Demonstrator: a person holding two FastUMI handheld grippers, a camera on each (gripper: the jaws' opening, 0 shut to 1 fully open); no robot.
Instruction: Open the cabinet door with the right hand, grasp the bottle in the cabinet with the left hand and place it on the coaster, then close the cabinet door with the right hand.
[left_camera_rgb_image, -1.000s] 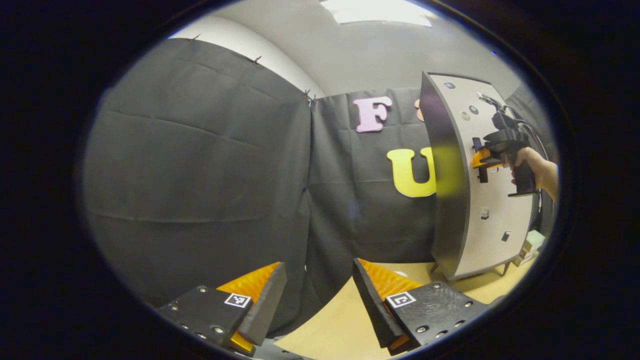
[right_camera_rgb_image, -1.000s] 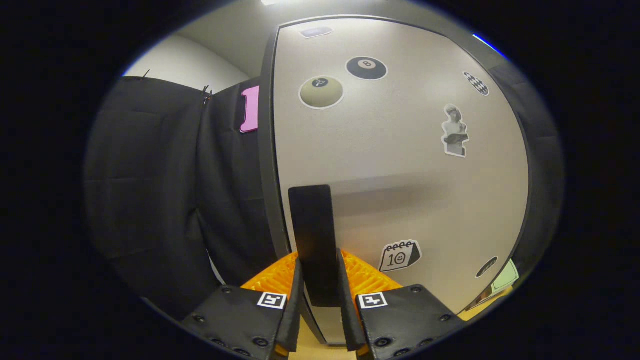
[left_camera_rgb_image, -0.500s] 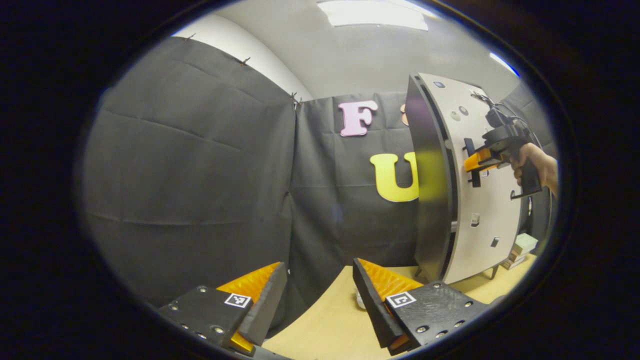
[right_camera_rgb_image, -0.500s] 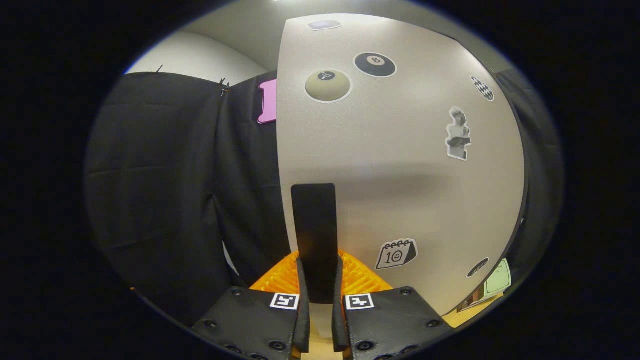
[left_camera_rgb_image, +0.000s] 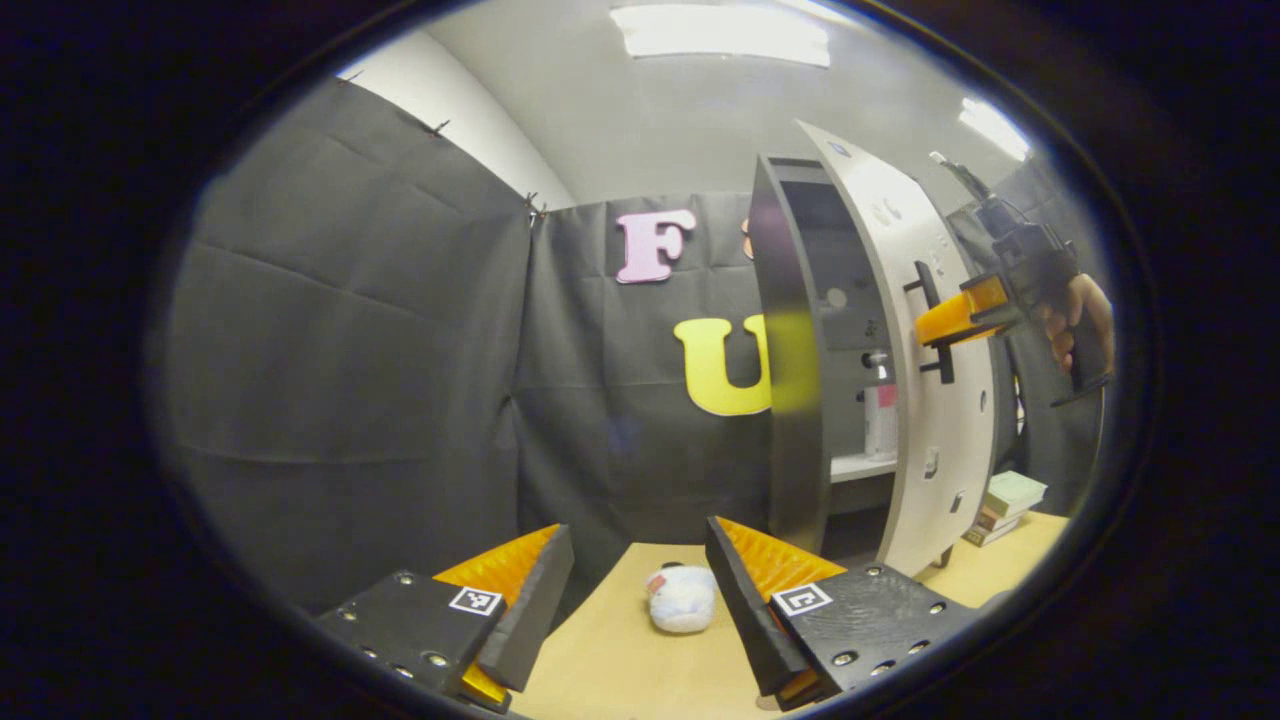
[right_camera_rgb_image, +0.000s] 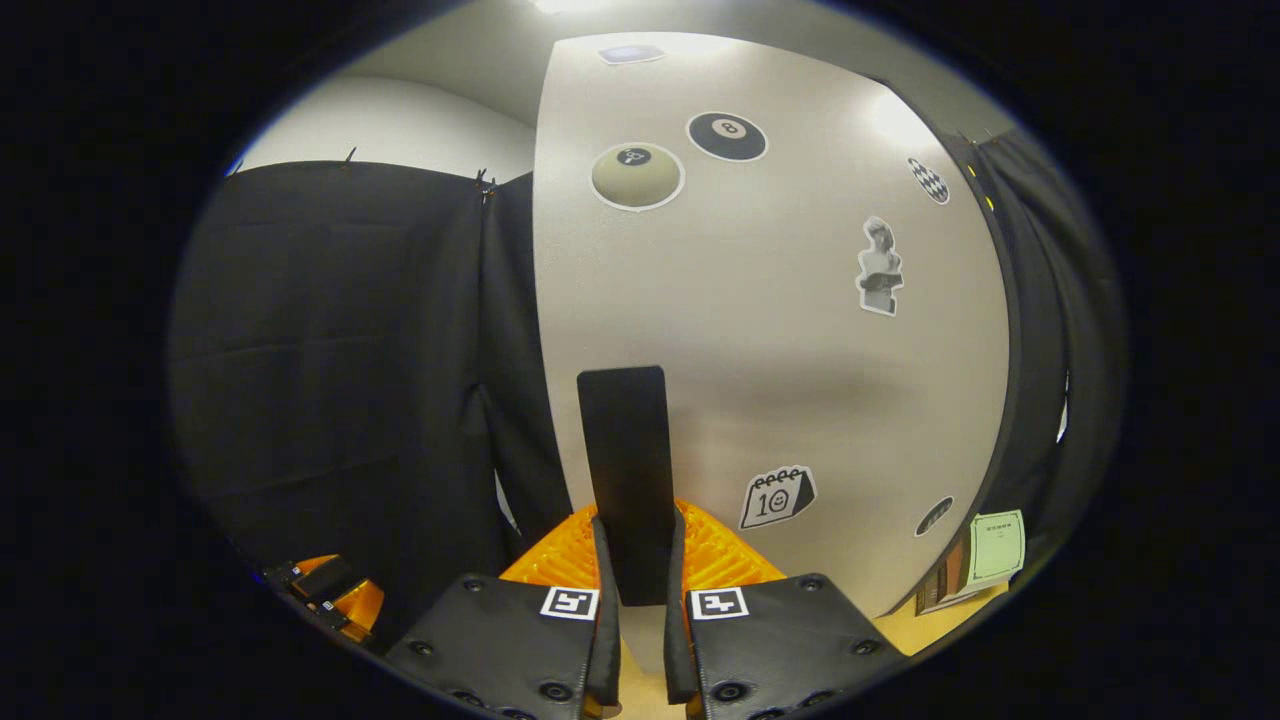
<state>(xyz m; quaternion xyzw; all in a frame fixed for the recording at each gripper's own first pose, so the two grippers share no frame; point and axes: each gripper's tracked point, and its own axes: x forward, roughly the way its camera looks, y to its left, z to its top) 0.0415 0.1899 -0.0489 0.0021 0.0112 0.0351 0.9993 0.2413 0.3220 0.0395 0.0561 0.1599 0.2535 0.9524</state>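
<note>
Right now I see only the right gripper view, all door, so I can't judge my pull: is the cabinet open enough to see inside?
Observer: Yes. In the left gripper view the door, your right gripper shut on its handle, stands well off the cabinet, and the inside shows.
Operator: Is the bottle there?
Observer: A bottle stands upright on the shelf.
Operator: Left gripper ready?
Observer: The left gripper is open, low over the table.

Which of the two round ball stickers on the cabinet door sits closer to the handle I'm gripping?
The pale olive ball sticker, left of and lower than the black eight-ball sticker. It sits nearly straight above the handle held by the right gripper.
</note>
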